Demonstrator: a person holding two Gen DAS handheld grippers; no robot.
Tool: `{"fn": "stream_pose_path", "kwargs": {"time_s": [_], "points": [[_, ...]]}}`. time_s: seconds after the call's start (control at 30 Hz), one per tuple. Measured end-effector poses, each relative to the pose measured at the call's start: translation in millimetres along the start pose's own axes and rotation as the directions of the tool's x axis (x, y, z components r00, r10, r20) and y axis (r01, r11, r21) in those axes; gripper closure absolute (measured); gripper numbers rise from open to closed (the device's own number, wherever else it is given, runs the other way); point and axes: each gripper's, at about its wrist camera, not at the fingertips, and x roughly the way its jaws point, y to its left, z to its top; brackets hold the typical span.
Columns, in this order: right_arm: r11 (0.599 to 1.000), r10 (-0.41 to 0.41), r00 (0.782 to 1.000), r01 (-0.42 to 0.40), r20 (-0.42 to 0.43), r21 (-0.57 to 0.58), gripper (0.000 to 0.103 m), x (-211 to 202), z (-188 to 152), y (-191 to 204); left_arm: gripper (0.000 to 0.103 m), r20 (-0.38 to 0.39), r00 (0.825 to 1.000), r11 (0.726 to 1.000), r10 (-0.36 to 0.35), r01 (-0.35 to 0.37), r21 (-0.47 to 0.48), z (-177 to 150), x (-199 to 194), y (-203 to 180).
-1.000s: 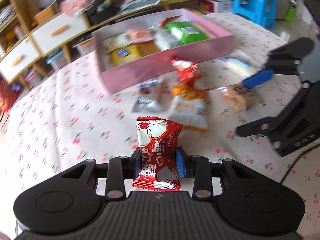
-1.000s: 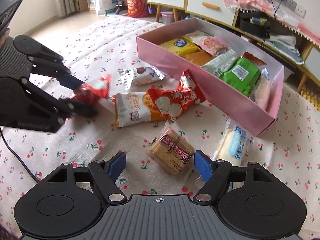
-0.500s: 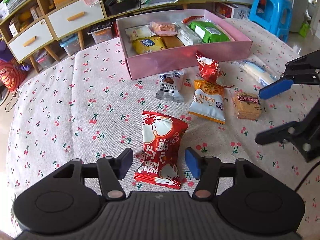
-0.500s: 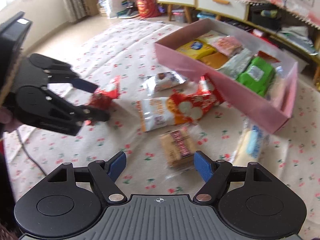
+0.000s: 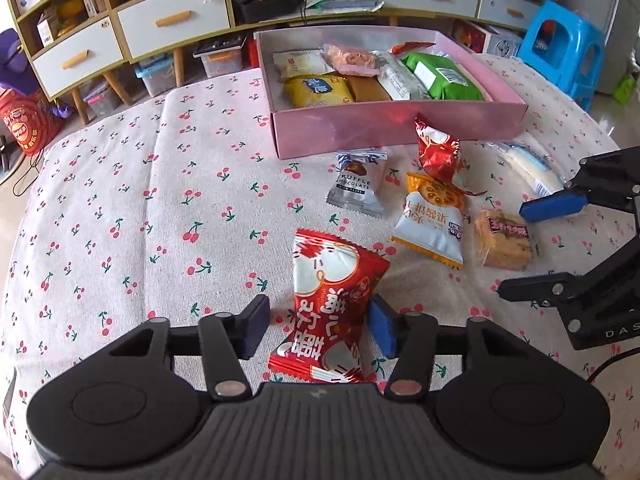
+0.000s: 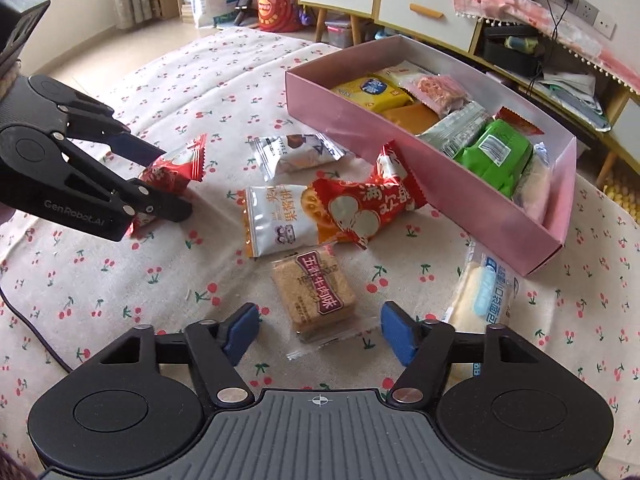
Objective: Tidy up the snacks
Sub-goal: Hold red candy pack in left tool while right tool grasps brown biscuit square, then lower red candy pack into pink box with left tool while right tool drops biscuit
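The work surface is a bed covered in a cherry-print cloth [image 5: 152, 184]. At its far side stands the pink box [image 5: 384, 128], already partly filled with snacks.

**Change of state.** One second ago the left tool [image 5: 316, 322] was pinching the red snack packet [image 5: 332, 300] and holding it upright, above the cloth. Half a second ago its fingers had parted. They are now spread, with one blue pad on each side of the packet. The right pad stands just beside or touching the wrapper; which of the two cannot be told. The packet lies on the cloth between the fingers, well short of the box. Judgement: the packet has been released, not stored, so this item remains to be boxed.

**Right tool.** The right tool [image 6: 318, 330] is spread, as in both earlier frames. The brown biscuit pack [image 6: 316, 292] lies between and just ahead of its fingers and is not pinched. It sat in much the same place between the fingers a second ago. Judgement: this pack is the likely next pick.

**Loose items, unchanged in position.**
- Second red packet [image 6: 368, 206], near the box wall.
- White-and-orange packet [image 6: 276, 218], partly under it.
- Chocolate sachet [image 5: 356, 184].
- White bread pack [image 6: 482, 296], to the right of the right tool.
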Motion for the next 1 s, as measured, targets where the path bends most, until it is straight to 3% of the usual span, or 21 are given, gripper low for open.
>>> {"fn": "stream_pose_path", "kwargs": {"time_s": [0.13, 0.4, 1.0], "points": [[1.0, -0.001, 1.0, 0.001, 0.0, -0.002, 0.055, -0.7, 2.2, 2.8, 0.068, 0.0, 1.0, 1.0, -0.009, 0.009, -0.003, 0.3, -1.9, -2.3], [1.0, 0.019, 1.0, -0.019, 0.009, 0.025, 0.056, -4.9, 7.1, 6.0, 0.07, -0.005, 0.999, 0.998, -0.042, 0.042, -0.055, 1.7, -5.1, 1.1], [0.987, 0.067, 0.991, -0.083, 0.116, 0.138, 0.057, -31.5, 19.5, -7.2, 0.071, 0.033, 0.996, 0.984, -0.08, 0.084, -0.155, 9.0, -17.6, 11.0]]}}
